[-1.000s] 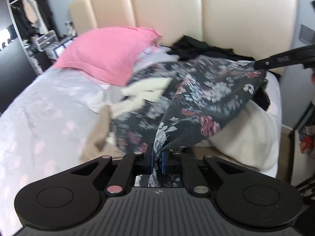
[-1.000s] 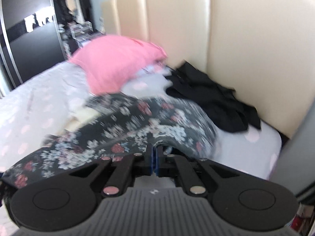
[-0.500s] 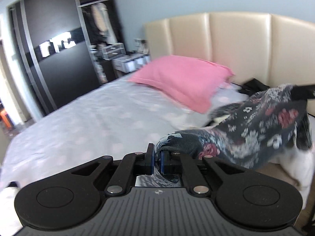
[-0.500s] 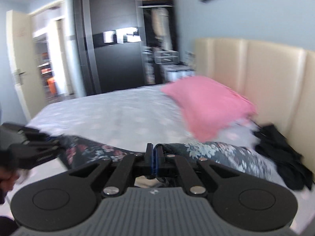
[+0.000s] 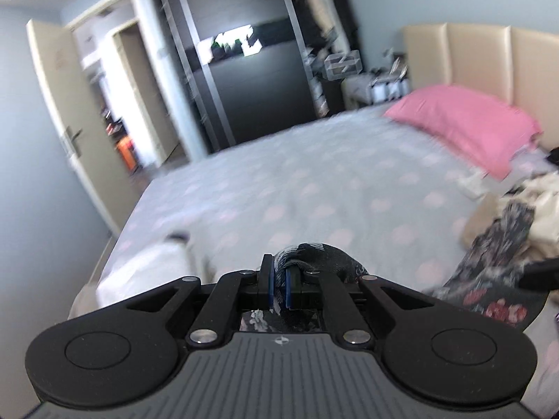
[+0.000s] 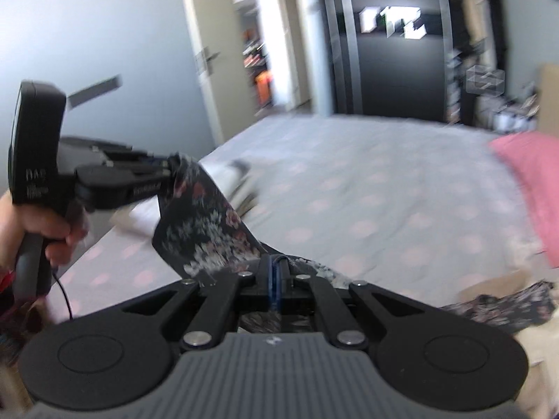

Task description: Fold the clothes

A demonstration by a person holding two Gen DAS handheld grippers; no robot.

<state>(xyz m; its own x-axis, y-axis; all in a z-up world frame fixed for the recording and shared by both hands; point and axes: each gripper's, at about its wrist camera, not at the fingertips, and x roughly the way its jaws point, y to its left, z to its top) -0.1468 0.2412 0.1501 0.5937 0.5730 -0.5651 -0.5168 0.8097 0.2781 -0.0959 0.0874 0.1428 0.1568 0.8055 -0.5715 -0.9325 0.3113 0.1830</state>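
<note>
1. Both grippers are clamped on the floral garment: the left gripper pinches a bunched edge between its blue pads, and the right gripper pinches another part of the same cloth.
2. The garment hangs between them above the bed, its far end trailing onto the pile of clothes near the pink pillow.
3. Likely risk: the trailing end could drag other clothes along, or thin fabric could slip from a pad if the two hands pull apart too hard.
4. Motion blur softens both views; which edges of the garment are gripped, and what kind of garment it is, cannot be made out.
5. In the right wrist view the person's hand holding the left gripper is cut off at the frame edge.
</note>
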